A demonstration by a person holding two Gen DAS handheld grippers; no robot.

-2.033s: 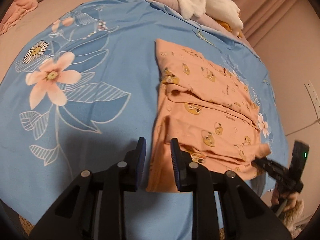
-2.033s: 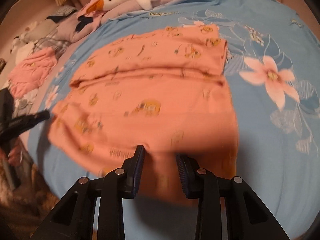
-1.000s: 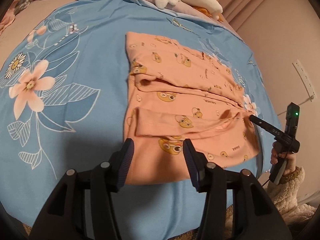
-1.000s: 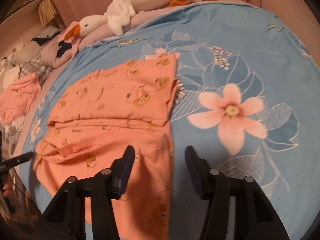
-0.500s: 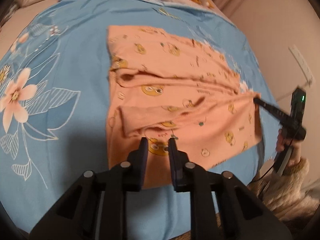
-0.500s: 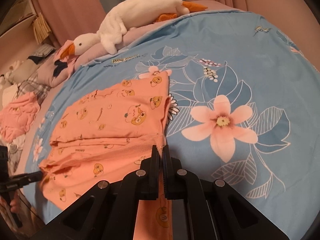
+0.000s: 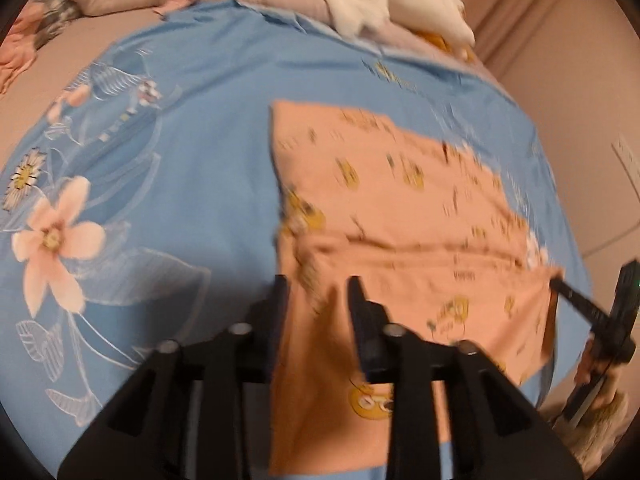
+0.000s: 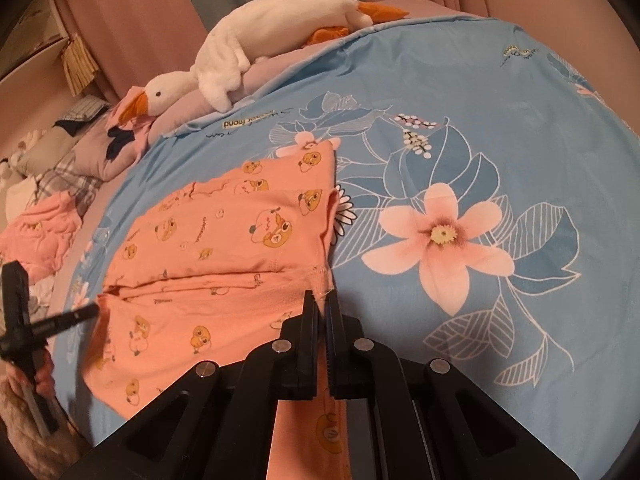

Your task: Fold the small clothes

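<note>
An orange garment with small cartoon prints (image 7: 404,216) (image 8: 224,240) lies half folded on the blue floral bed sheet (image 7: 168,152) (image 8: 500,152). My left gripper (image 7: 318,292) has its jaws apart around the garment's near left edge; the cloth hangs between the fingers. My right gripper (image 8: 322,304) is shut on the garment's hem at its right corner and lifts it. In the left wrist view the right gripper (image 7: 560,284) holds the far right corner. In the right wrist view the left gripper (image 8: 86,312) meets the garment's left corner.
A white plush goose (image 8: 256,56) lies on the pillows at the head of the bed. A pink cloth (image 8: 36,236) and plaid bedding (image 8: 68,172) lie at the left. A wall (image 7: 592,92) runs along the bed's right side.
My right gripper stayed shut on the hem corner. My left gripper moved forward onto the garment's near edge, and its jaws now stand wider. The near layer is lifted.
</note>
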